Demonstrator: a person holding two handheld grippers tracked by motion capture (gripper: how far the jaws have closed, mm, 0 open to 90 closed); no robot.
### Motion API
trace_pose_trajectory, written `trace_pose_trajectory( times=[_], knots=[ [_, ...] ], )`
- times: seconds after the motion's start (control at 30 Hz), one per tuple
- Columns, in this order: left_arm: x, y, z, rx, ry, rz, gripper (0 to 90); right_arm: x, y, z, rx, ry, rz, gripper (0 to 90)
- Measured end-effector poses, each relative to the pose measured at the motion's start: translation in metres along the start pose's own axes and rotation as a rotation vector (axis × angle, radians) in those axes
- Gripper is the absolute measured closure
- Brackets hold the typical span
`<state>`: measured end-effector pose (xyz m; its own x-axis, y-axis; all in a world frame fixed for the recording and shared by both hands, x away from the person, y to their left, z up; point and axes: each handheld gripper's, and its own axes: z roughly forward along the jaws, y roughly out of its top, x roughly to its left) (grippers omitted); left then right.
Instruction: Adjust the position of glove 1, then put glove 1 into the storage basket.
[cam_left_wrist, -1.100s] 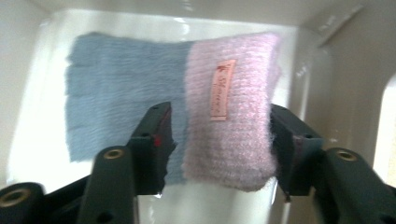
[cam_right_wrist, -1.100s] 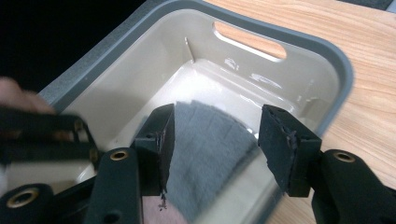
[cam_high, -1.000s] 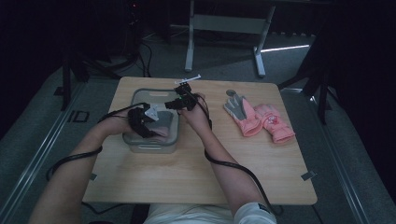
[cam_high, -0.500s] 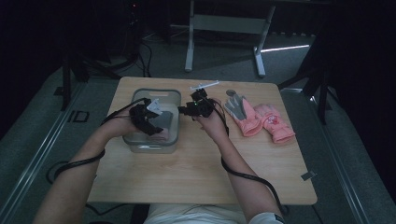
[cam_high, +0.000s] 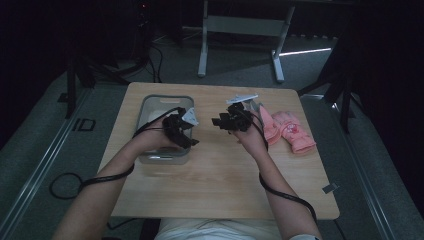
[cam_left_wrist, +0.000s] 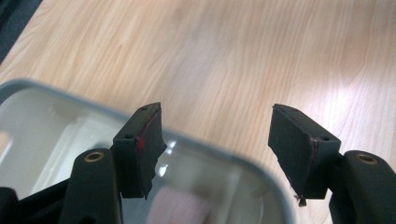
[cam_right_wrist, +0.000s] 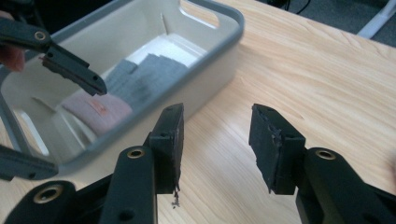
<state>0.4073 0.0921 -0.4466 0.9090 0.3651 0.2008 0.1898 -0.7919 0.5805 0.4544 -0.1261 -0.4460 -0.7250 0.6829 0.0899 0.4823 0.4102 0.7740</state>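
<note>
Probably a lab or recording studio rather than a home. Dim, dark-walled room with grey carpeted floor (cam_high: 45, 165); lone wooden counter (cam_high: 220, 185) lit from above; black cables (cam_high: 65, 185) trailing across the floor; white metal stand legs (cam_high: 240, 30) behind; dark tripod-like frames (cam_high: 75, 80) at both sides, hard to make out in the gloom.
</note>
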Motion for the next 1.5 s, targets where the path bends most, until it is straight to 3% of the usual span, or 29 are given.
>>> trace_pose_trajectory(
  times=[0.17, 0.33, 0.37, 0.4, 0.47, 0.53, 0.6, 0.63, 0.7, 0.83, 0.87, 0.93, 0.97, 1.07, 1.13, 1.23, 1.3, 1.43, 1.5],
  knots=[
    [-0.022, 0.015, 0.016, 0.005, -0.006, 0.034, 33.8, -0.013, -0.012, -0.01, 0.01, -0.016, 0.006, 56.5],
    [-0.032, 0.022, 0.028, 0.014, -0.013, 0.017, 25.6, -0.025, -0.025, -0.022, 0.012, -0.033, 0.014, 56.9],
    [-0.033, 0.023, 0.03, 0.007, -0.029, 0.004, 16.8, -0.029, -0.031, -0.026, 0.013, -0.039, 0.014, 56.6],
    [-0.035, 0.023, 0.032, 0.01, -0.04, -0.006, 16.8, -0.029, -0.031, -0.026, 0.013, -0.039, 0.014, 56.6],
    [-0.04, 0.023, 0.037, 0.012, -0.078, -0.02, 8.2, -0.032, -0.036, -0.03, 0.012, -0.045, 0.003, 56.5],
    [-0.047, 0.023, 0.042, 0.013, -0.075, -0.04, 1.5, -0.039, -0.044, -0.034, 0.017, -0.06, -0.013, 56.6],
    [-0.055, 0.021, 0.049, 0.009, -0.06, -0.067, 1.5, -0.041, -0.047, -0.035, 0.021, -0.064, -0.014, 56.7],
    [-0.059, 0.018, 0.053, 0.002, -0.044, -0.086, 1.5, -0.049, -0.054, -0.035, 0.041, -0.101, -0.014, 57.7],
    [-0.065, 0.015, 0.058, -0.025, -0.02, -0.1, 1.5, -0.052, -0.056, -0.035, 0.048, -0.108, -0.01, 58.5],
    [-0.077, 0.008, 0.064, -0.065, -0.028, -0.119, 1.5, -0.076, -0.067, -0.039, 0.072, -0.17, -0.004, 60.1],
    [-0.082, 0.006, 0.065, -0.093, -0.036, -0.123, 1.5, -0.076, -0.067, -0.039, 0.072, -0.17, -0.004, 60.1],
    [-0.089, 0.004, 0.066, -0.116, -0.053, -0.131, 1.5, -0.089, -0.07, -0.04, 0.077, -0.204, -0.006, 60.4],
    [-0.093, 0.003, 0.067, -0.125, -0.055, -0.129, 1.6, -0.102, -0.072, -0.041, 0.077, -0.236, 0.007, 60.4],
    [-0.103, -0.003, 0.069, -0.153, -0.053, -0.131, 1.5, -0.114, -0.073, -0.041, 0.065, -0.239, 0.014, 60.2],
    [-0.108, -0.008, 0.07, -0.165, -0.049, -0.133, 1.6, -0.122, -0.074, -0.04, 0.077, -0.269, 0.01, 60.1],
    [-0.116, -0.014, 0.074, -0.18, -0.059, -0.145, 1.5, -0.134, -0.072, -0.04, 0.064, -0.263, -0.009, 59.7],
    [-0.122, -0.016, 0.076, -0.217, -0.091, -0.167, 1.6, -0.137, -0.07, -0.037, 0.063, -0.251, -0.031, 59.9],
    [-0.132, -0.021, 0.079, -0.241, -0.048, -0.138, 1.6, -0.141, -0.065, -0.02, 0.107, -0.253, -0.086, 62.9],
    [-0.135, -0.023, 0.08, -0.238, -0.025, -0.115, 1.6, -0.142, -0.064, -0.015, 0.115, -0.25, -0.08, 63.6]
  ],
)
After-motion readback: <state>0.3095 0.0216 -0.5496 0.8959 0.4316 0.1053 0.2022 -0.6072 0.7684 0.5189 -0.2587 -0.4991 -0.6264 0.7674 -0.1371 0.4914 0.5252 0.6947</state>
